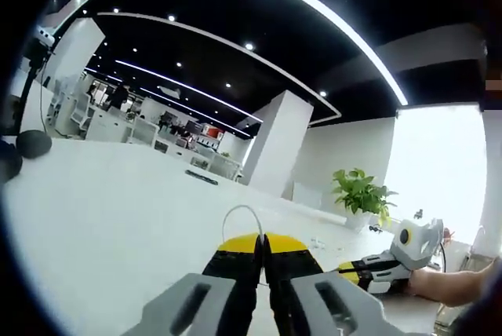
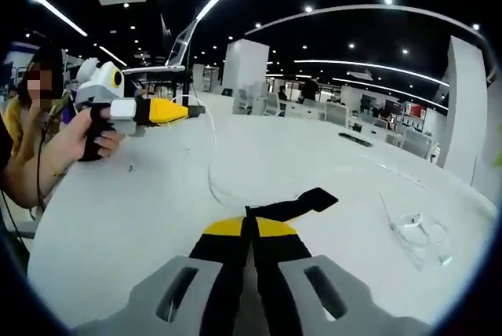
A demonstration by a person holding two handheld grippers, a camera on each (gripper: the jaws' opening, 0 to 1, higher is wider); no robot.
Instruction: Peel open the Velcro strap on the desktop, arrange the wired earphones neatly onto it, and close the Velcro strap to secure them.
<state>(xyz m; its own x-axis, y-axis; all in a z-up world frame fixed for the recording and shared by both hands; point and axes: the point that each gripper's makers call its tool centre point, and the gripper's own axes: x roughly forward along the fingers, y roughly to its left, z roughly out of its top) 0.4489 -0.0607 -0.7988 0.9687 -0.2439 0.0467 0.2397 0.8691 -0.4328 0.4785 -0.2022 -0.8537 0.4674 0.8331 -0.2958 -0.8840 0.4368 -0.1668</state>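
- The Velcro strap (image 2: 292, 206) is a thin, soft black band, light and floppy; it lies on the white desk (image 2: 141, 210) just ahead of the right gripper (image 2: 251, 230), whose fingers are pressed together on its near end, in the right gripper view. The free end curls up toward the middle of the desk.
- Judged by its look, the strap will bend and twist rather than lift flat; one end needs pinning while the other is peeled, with the hold near a tip, not mid-band.
- The earphone wire (image 1: 241, 218) is a thin white cable, very light, limp and slippery; in the left gripper view it loops up from the closed fingers of the left gripper (image 1: 263, 261), which pinch it.
- In the right gripper view the same wire hangs from the left gripper, held high over the desk's left part, and trails down to the desk beside the strap.
- A cable this fine is best gripped gently on the cord itself; pulling hard risks strain at the earbuds, which I cannot make out.
- Count: one strap, one earphone wire, two grippers.
- A clear plastic wrapper (image 2: 420, 238) lies near the desk's right edge.
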